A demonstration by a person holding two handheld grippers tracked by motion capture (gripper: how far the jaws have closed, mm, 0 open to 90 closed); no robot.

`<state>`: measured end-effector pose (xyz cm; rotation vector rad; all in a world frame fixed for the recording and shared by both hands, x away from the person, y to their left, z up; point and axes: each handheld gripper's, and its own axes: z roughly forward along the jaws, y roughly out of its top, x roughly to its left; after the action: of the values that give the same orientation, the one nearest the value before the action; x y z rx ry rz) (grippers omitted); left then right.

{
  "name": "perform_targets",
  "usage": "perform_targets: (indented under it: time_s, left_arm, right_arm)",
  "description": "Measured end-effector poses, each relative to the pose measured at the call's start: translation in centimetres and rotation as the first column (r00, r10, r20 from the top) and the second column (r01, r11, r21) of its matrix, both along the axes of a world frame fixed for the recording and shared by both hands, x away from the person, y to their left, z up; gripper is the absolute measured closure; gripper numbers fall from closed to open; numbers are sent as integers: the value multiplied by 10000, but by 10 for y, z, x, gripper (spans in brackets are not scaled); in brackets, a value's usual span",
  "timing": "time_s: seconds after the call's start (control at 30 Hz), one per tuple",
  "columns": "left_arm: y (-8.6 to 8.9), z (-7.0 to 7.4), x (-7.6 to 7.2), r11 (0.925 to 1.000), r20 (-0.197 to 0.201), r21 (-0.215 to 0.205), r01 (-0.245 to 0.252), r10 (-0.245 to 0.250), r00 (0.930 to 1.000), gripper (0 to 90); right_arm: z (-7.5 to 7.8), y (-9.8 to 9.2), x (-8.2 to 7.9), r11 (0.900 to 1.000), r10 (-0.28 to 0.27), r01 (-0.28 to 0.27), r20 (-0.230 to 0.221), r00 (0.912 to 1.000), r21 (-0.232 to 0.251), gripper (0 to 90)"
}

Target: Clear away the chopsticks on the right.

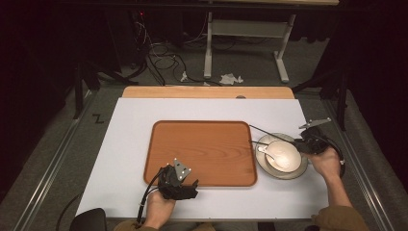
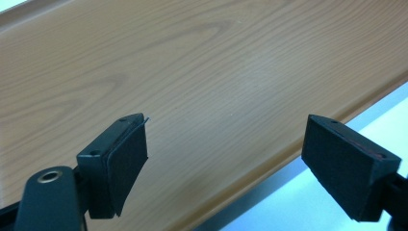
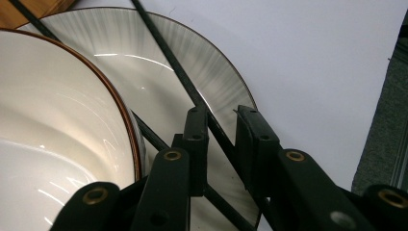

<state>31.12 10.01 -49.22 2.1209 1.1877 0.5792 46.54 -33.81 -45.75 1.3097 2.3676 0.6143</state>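
Chopsticks (image 3: 192,91) are pinched over the plate (image 3: 216,67) by the nearly closed right gripper (image 3: 221,130); left gripper (image 2: 223,159) is held spread above the tray (image 2: 192,72).

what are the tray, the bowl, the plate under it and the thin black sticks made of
Tray: looks like wood or wood-print laminate, with visible grain and a satin sheen. Bowl: likely glazed ceramic, glossy cream with a brown rim. Plate: also glazed ceramic, shiny grey with streaks. Sticks: probably chopsticks of lacquered wood or plastic; the look leaves it open.
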Motion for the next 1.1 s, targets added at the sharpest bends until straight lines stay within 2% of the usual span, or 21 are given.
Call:
perform_targets:
  time_s: [0.13,0.57,0.87,1.1]
  left_arm:
    - [0,0,0,10000,-14,24,-1,1,10000,164]
    - [-1,0,1,9999,-35,40,99,-98,9999,164]
    - [-2,1,2,9998,11,12,182,-182,9998,164]
    - [-6,0,4,9994,-29,33,354,-354,9994,164]
  right_arm:
    - [-1,0,0,9999,20,-19,103,9999,-111,821]
    - [-3,-1,-3,9994,-97,109,350,9993,-342,860]
    - [9,-2,-11,9999,-113,107,910,9958,76,862]
    - [19,-2,-21,9994,-84,44,1173,9931,346,862]
